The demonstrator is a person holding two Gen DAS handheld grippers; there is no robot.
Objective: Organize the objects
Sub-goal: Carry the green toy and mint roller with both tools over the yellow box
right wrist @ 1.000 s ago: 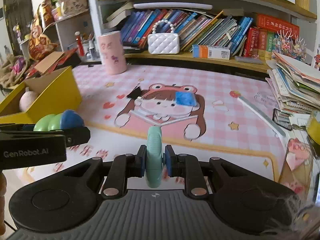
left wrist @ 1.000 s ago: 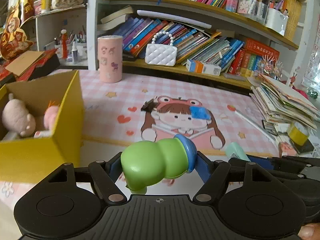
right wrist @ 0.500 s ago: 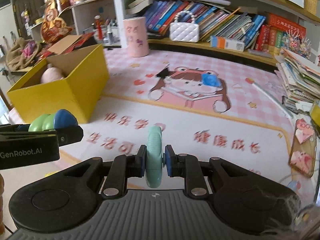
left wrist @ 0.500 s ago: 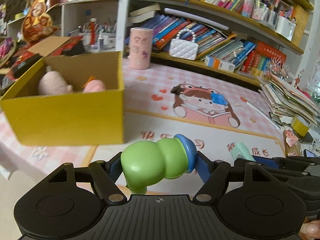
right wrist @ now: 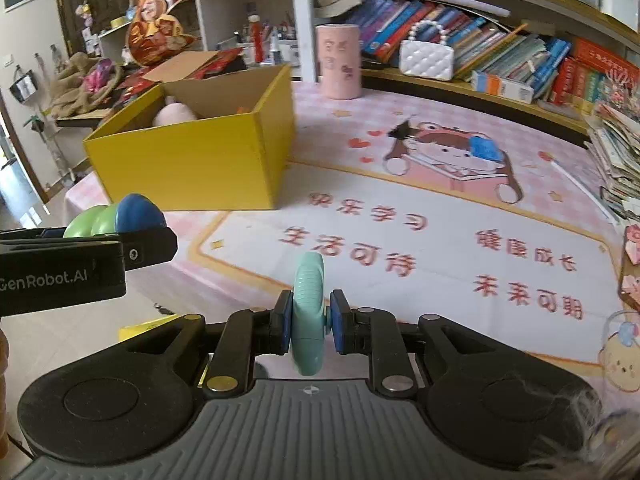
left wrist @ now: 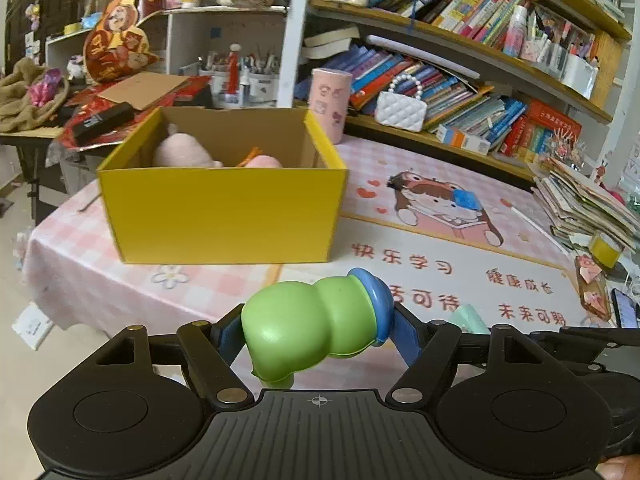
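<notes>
Pink checked tablecloth (left wrist: 120, 292), crowded bookshelves (left wrist: 460, 80), left gripper (left wrist: 316, 332) clamping green toy (left wrist: 304, 340), right gripper (right wrist: 308, 320) pinching teal disc (right wrist: 307, 312)

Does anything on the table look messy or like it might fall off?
Yes. The stack of papers and booklets at the table's right edge is fanned out unevenly, sheets poking every way. The books on the shelf behind lean over and lie on each other. The yellow box stands straight; nothing looks spilled.

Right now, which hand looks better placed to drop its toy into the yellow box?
Probably the left gripper: its green toy faces the yellow box squarely, while the right gripper sits off to the box's side.
</notes>
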